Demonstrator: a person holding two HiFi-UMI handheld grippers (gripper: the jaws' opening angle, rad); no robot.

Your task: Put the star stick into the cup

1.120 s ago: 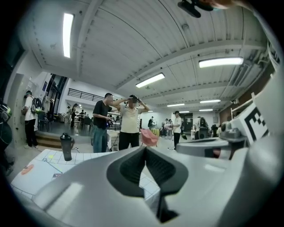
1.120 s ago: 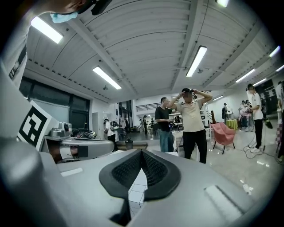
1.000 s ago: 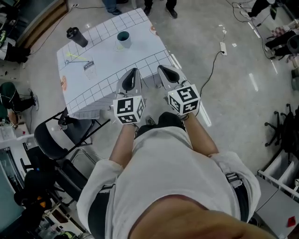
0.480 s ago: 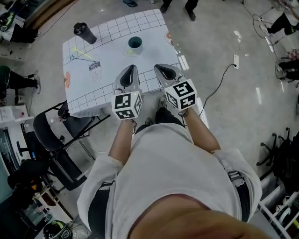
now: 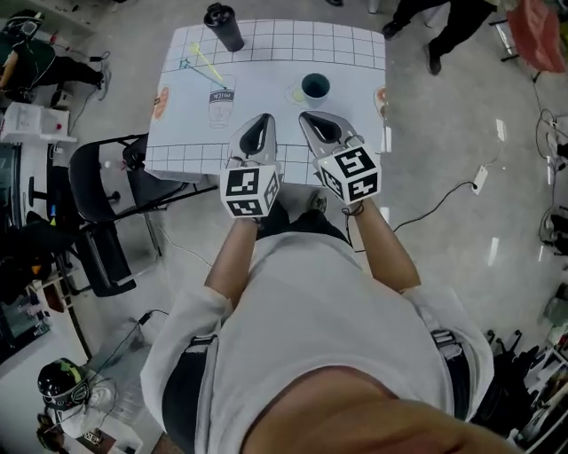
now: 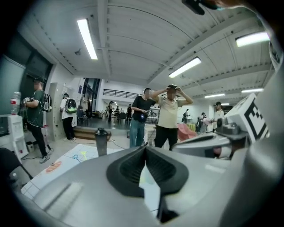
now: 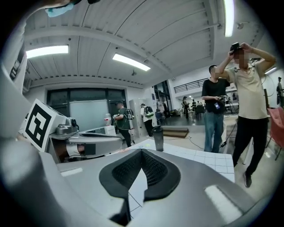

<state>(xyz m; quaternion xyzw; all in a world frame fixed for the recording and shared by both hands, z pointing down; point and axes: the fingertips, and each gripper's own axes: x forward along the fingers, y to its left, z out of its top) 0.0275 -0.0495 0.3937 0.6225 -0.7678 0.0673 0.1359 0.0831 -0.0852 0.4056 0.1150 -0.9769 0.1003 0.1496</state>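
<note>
The star stick [image 5: 201,61], thin and yellow-green with a blue end, lies on the white gridded table [image 5: 266,44] at its far left; it shows faintly as the star stick [image 6: 82,155] in the left gripper view. A dark teal cup [image 5: 314,87] stands at the table's right. My left gripper [image 5: 264,117] and right gripper [image 5: 304,115] hover side by side over the near table edge. Both are shut and hold nothing: the left gripper [image 6: 145,148] and right gripper [image 7: 141,151] have their pads closed together. The stick and cup lie well beyond both.
A black tumbler [image 5: 222,25] stands at the table's far left edge, seen too as the tumbler [image 6: 101,141] and the tumbler [image 7: 158,138]. A folding chair [image 5: 102,182] sits left of the table. A cable with a power strip [image 5: 480,180] lies on the floor at right. People [image 6: 167,116] stand beyond the table.
Both grippers have come forward over the table's near edge, still shut side by side. The table has swung from the upper left to straight ahead in the head view.
</note>
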